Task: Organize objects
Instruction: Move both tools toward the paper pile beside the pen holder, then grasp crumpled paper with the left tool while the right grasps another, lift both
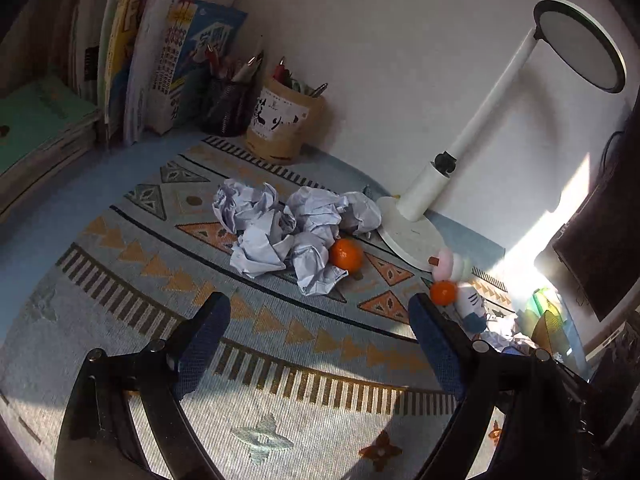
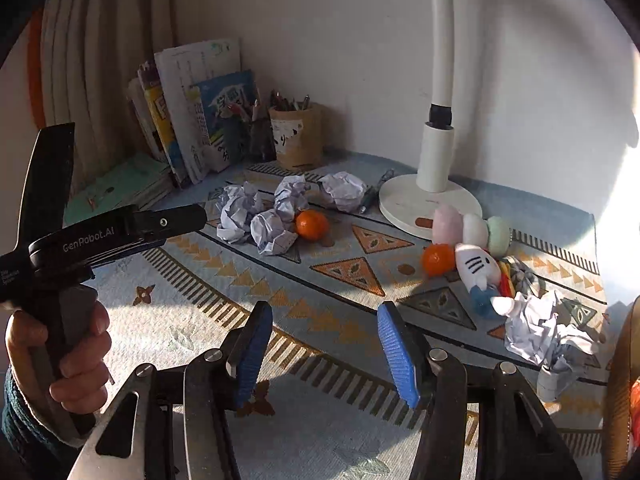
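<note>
ribbed blue claw gapes above woven mat, crumpled paper balls beyond.

left wrist: above mat, facing wall | right wrist: further back | shared: paper balls

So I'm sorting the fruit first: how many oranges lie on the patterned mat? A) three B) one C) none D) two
D: one orange sits against the pile of crumpled paper balls, and a second orange lies beside the plush toy near the lamp base.
</note>
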`<state>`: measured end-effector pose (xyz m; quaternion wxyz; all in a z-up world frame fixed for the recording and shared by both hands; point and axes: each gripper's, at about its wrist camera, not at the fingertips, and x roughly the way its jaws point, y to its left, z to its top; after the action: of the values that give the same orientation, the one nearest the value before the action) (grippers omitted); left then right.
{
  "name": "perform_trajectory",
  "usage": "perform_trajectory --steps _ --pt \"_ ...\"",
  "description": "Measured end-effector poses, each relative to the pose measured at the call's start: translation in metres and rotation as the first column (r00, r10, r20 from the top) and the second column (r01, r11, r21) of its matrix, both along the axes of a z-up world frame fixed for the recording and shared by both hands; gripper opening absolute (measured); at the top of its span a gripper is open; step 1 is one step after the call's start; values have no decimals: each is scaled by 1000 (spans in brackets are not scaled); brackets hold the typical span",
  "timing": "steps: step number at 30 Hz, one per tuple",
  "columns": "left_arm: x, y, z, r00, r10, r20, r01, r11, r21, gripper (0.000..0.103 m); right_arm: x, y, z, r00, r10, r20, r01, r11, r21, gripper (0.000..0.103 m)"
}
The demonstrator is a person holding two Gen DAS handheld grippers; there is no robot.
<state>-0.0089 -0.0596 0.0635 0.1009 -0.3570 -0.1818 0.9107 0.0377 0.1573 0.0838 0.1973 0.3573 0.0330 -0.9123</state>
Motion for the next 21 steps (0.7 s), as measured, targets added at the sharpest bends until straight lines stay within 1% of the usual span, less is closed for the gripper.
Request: perform_trajectory --steps 1,2,3,4,5,6,8,9,10,11,13,14,15,16,17,18,19,20,21 --pt "-16 -7 -2 1000 0 20 1 1000 -12 90 -12 -9 -2 999 23 21 -23 1000 -13 55" --pt "-31 -13 -7 999 -11 47 11 1000 -9 90 -24 -19 -5 998 48 46 -46 998 -34 55" --pt "-46 -19 -15 997 -24 79 23 1000 11 90 -34 -29 -10 995 77 66 -73 996 -59 56" --pt "-60 -24 -25 993 -34 115 30 999 31 90 -41 -39 -16 992 99 76 -93 993 -78 59" --pt "-71 -29 -34 990 -33 139 25 998 60 89 -48 -48 -22 991 105 84 -98 992 -85 63" --pt "-81 -35 -44 986 -31 161 15 995 101 89 -57 -58 -28 992 92 91 -86 994 -70 66" --pt "-92 -42 -60 981 -41 190 6 983 182 89 -74 -72 -41 992 52 119 -49 998 -30 66" --pt "-93 -44 -65 979 -60 197 15 975 223 89 -83 -77 -46 990 42 134 -38 999 -33 66" --pt "-91 -45 -64 983 -54 175 14 975 221 88 -91 -78 -50 988 43 150 -35 998 -56 66" --pt "-91 -44 -62 984 -53 169 17 978 206 87 -99 -79 -54 985 44 166 -30 996 -83 66" --pt "-90 -44 -60 987 -40 157 10 983 183 85 -112 -84 -59 981 33 190 -13 994 -106 66" --pt "-91 -42 -62 984 -46 171 15 984 178 82 -119 -89 -61 979 29 202 -7 994 -110 66" --pt "-91 -41 -64 984 -50 172 19 985 174 72 -123 -92 -63 978 17 207 5 994 -106 66" --pt "-91 -41 -64 984 -46 171 17 986 166 70 -127 -96 -66 978 12 209 8 995 -97 66" --pt "-91 -42 -64 985 -53 167 22 983 183 69 -130 -99 -69 978 2 210 16 996 -84 66" --pt "-92 -43 -66 984 -62 168 27 979 202 66 -132 -102 -73 977 -10 212 25 997 -68 66" --pt "-93 -42 -68 982 -68 175 30 977 212 60 -136 -104 -75 974 -16 225 27 998 -48 66" --pt "-93 -41 -70 981 -68 182 28 976 214 56 -137 -106 -74 977 -27 210 35 999 -37 65" --pt "-93 -39 -71 982 -63 179 24 977 210 52 -137 -107 -72 980 -33 197 40 999 -33 58"
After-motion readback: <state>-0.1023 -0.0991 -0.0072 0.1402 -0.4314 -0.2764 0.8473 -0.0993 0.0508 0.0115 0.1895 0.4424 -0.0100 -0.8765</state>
